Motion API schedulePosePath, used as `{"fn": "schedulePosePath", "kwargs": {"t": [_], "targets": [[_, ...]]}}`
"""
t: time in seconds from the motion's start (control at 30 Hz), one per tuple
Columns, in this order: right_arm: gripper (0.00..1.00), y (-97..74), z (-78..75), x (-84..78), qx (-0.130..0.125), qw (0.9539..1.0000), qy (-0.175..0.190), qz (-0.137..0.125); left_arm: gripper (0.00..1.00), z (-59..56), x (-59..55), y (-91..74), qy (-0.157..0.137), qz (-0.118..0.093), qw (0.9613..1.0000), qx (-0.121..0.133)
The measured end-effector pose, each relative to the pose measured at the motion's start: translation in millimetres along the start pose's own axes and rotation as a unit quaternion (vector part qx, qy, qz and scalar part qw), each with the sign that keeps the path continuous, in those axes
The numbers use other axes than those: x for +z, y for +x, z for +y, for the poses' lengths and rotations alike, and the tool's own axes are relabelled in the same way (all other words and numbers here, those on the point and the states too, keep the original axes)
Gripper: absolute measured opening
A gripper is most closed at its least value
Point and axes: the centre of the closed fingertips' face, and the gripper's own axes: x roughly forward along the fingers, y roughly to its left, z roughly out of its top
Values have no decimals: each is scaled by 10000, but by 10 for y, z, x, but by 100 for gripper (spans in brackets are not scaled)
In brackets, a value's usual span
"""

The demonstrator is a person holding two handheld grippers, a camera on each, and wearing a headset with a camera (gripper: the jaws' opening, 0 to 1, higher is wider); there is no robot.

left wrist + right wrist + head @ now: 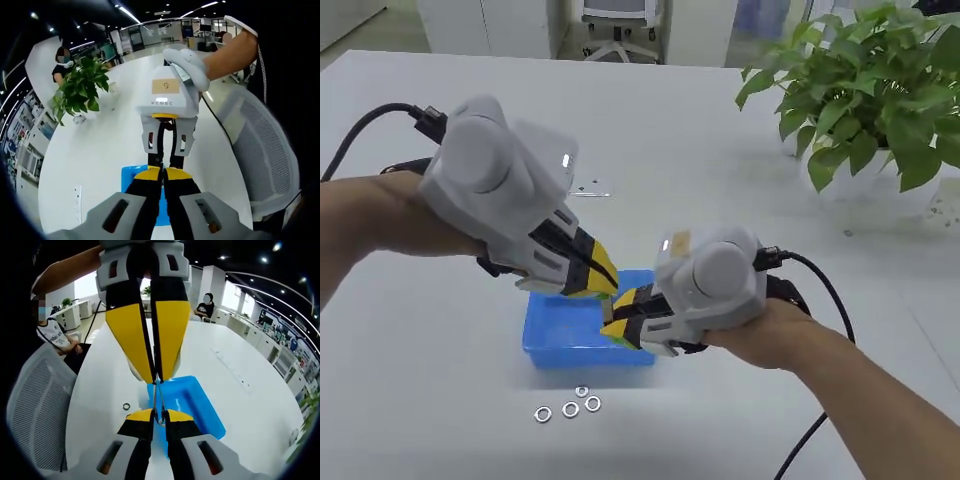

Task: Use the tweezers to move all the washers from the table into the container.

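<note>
Pinching the tweezers (158, 396) from both ends with jaws closed tight, the left gripper (604, 279) and right gripper (619, 319) are risking twisting them loose over the blue container (552, 338).

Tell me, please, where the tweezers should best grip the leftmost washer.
Probably its ring wall, on the left side: the washer lies flat on the table, so come from above, one tip through the hole, one outside. Its neighbour crowds the right.

Gripper views face each other over the container (546, 352).
</note>
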Motion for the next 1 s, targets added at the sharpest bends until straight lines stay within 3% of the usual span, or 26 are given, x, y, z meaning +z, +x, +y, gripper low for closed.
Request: {"fn": "schedulePosePath", "kwargs": {"t": [0.47,1.0], "targets": [[10,123,-201,-38,28,10000,-12,3,5,197,-104,71,-25,-4,10000,63],[11,295,-312,-178,142,9999,21,72,5,306,-278,188,-99,69,9999,33]]}}
